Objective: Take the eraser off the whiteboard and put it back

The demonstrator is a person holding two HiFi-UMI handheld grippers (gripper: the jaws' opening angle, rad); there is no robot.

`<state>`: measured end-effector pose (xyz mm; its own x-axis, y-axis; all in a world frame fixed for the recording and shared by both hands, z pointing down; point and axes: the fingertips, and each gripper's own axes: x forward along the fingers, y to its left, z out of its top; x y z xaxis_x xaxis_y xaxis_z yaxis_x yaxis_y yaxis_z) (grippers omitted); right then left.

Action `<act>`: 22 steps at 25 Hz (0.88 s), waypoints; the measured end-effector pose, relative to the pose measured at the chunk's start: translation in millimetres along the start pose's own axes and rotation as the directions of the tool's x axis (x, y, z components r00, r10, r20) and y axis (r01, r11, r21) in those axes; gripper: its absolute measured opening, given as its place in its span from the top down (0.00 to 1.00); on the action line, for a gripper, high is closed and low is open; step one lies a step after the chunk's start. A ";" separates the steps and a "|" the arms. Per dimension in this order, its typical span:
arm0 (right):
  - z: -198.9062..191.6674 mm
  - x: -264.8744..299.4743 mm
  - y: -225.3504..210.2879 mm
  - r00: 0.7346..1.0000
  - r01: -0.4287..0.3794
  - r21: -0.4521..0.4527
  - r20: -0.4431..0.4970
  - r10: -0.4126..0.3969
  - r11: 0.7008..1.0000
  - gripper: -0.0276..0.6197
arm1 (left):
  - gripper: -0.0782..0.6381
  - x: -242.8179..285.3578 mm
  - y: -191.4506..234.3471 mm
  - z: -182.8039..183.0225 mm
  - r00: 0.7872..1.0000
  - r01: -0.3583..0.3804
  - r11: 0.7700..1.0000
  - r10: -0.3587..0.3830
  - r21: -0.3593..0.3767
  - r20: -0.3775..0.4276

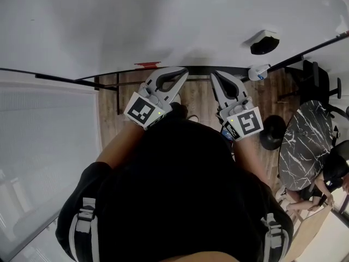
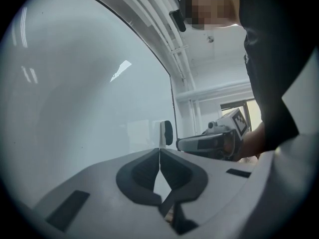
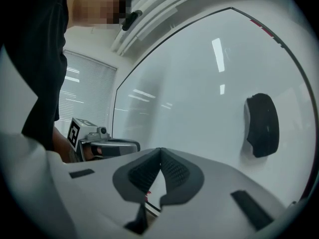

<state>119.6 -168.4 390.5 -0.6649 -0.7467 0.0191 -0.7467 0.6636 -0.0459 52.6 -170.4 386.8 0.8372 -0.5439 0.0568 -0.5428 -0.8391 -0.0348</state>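
The black eraser (image 1: 264,41) with a white back clings to the whiteboard (image 1: 136,21), up and to the right of both grippers. It sits far to the right in the right gripper view (image 3: 262,125) and small beyond the jaw tips in the left gripper view (image 2: 167,132). My left gripper (image 1: 184,71) and right gripper (image 1: 214,74) are side by side, pointing at the board's lower edge. Both are shut with nothing between the pads, as their own views show for the left gripper (image 2: 159,151) and the right gripper (image 3: 160,150). Neither touches the eraser.
A black tray ledge (image 1: 202,70) runs along the board's bottom, with a red marker (image 1: 147,65) and a white-and-blue object (image 1: 258,71) on it. A window with blinds (image 1: 49,146) is at the left. A marble-topped round table (image 1: 305,146) and a seated person (image 1: 327,182) are at the right.
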 end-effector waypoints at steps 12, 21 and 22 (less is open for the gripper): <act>-2.3 -4.5 4.9 1.000 0.008 0.007 0.028 -0.008 1.000 0.95 | 0.88 -11.5 -3.1 -4.5 1.000 -0.010 1.000 0.010 -0.011 -0.004; -2.3 -7.6 -1.1 0.999 0.026 0.003 0.022 -0.026 1.000 0.96 | 0.88 -11.9 -3.3 -3.0 1.000 -0.008 1.000 0.008 -0.014 0.002; -1.4 -7.5 -1.4 0.999 0.028 -0.003 0.023 -0.028 1.000 0.95 | 0.88 -12.5 -3.2 -2.9 1.000 -0.007 1.000 0.007 -0.014 0.002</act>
<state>125.6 -163.8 391.8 -0.6428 -0.7660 -0.0029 -0.7653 0.6423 -0.0427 43.7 -160.8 389.1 0.8335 -0.5499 0.0542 -0.5496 -0.8351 -0.0214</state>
